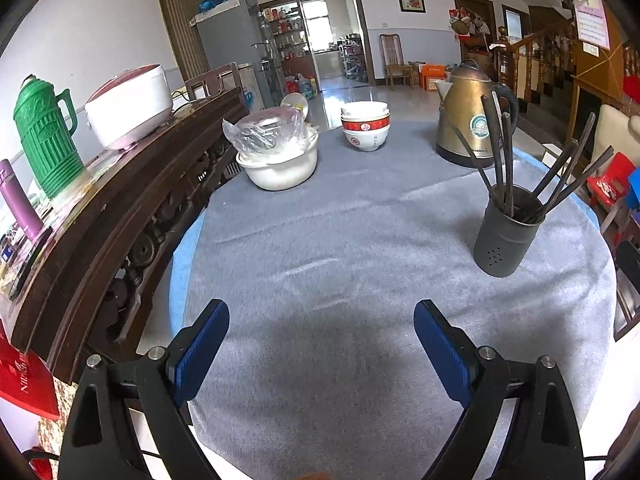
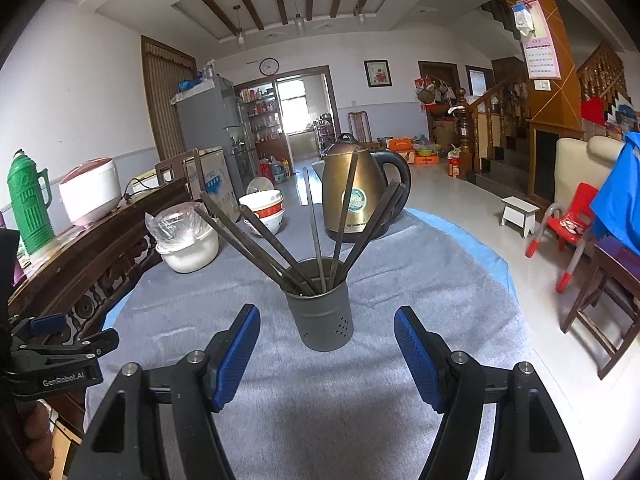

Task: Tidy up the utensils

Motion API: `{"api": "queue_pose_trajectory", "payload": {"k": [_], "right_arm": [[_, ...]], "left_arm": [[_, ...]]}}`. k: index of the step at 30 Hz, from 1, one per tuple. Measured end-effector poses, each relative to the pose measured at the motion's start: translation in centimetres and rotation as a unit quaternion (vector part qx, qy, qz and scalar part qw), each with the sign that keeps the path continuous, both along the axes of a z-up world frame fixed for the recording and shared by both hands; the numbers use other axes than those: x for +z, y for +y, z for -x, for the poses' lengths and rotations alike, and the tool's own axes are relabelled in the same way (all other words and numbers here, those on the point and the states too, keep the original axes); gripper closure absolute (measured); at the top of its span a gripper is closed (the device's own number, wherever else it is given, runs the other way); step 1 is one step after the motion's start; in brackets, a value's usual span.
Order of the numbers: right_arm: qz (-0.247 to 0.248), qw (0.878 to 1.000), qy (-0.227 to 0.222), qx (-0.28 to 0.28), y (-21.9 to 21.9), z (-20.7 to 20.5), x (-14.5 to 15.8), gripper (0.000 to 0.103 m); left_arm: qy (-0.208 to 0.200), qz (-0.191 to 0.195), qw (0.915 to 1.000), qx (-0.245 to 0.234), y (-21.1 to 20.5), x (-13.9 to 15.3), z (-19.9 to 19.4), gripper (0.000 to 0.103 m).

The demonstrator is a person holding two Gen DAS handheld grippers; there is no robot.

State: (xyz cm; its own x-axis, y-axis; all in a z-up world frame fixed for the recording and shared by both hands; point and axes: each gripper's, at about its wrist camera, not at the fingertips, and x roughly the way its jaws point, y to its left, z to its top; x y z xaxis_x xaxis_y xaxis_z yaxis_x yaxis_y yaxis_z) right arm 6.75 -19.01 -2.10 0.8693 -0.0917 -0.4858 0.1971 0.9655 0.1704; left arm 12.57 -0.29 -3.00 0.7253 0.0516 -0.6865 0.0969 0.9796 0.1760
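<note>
A dark grey utensil holder (image 1: 505, 233) stands on the grey tablecloth at the right, with several dark chopsticks (image 1: 506, 148) fanned out in it. In the right wrist view the holder (image 2: 321, 317) is straight ahead, just beyond the fingertips, and the chopsticks (image 2: 280, 246) spread above it. My left gripper (image 1: 321, 316) is open and empty above bare cloth, left of the holder. My right gripper (image 2: 327, 322) is open and empty, facing the holder. The left gripper also shows in the right wrist view (image 2: 60, 340).
A brass kettle (image 1: 468, 114) stands behind the holder. Stacked bowls (image 1: 365, 126) and a white pot with a plastic bag (image 1: 276, 152) sit at the far side. A dark wooden sideboard (image 1: 120, 216) with a green thermos (image 1: 46, 136) borders the left edge.
</note>
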Motion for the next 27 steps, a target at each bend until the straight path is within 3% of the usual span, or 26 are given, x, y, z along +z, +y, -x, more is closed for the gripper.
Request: {"api": "queue_pose_trajectory", "payload": {"k": [27], "right_arm": [[-0.003, 1.0, 0.01, -0.006, 0.06, -0.04, -0.28, 0.029]], "left_arm": [[0.008, -0.004, 1.0, 0.002, 0.01, -0.53, 0.2, 0.009]]}}
